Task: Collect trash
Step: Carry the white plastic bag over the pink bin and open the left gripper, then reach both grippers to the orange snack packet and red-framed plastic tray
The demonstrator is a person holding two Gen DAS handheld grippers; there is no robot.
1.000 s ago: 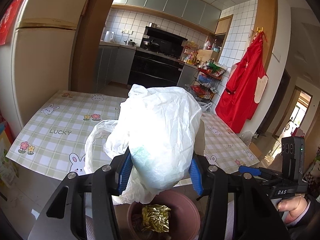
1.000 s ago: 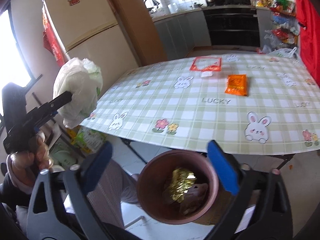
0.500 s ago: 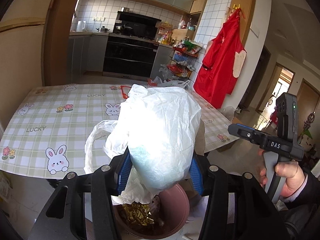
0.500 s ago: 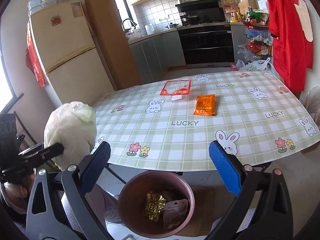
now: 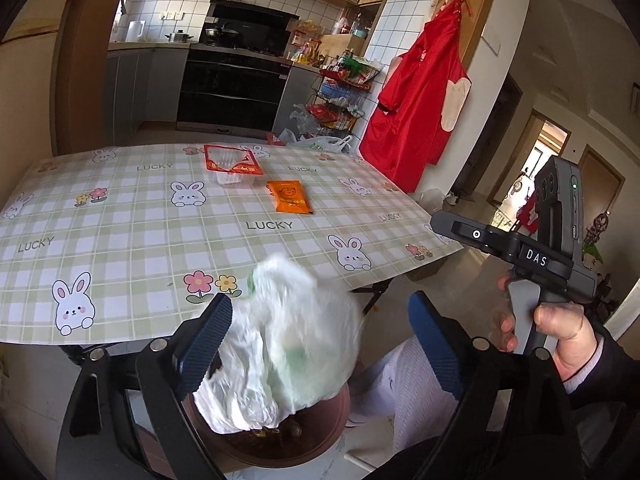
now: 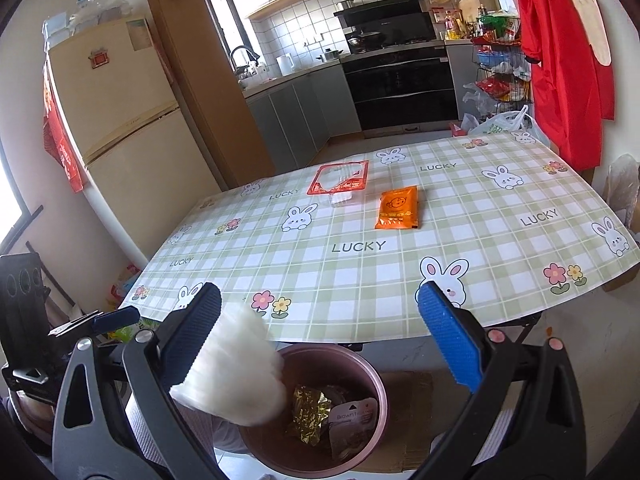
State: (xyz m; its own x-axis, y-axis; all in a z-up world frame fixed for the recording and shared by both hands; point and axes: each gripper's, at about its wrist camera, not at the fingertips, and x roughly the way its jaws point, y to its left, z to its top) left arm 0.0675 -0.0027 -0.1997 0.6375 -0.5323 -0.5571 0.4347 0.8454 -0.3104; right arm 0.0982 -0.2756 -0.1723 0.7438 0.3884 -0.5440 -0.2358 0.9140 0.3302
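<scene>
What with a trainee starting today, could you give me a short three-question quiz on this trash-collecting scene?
1. True or false: the left hand-held gripper is shut on the white bag.
2. Which trash lies on the table?
A. an orange packet and a red-rimmed clear tray
B. a tin can and a cup
C. two bottles
3. Fill in: the gold foil wrapper lies inside the brown ___.

Key: 1. False; its jaws stand wide open, and the blurred bag is over the bin. 2. A. 3. bin.
</scene>
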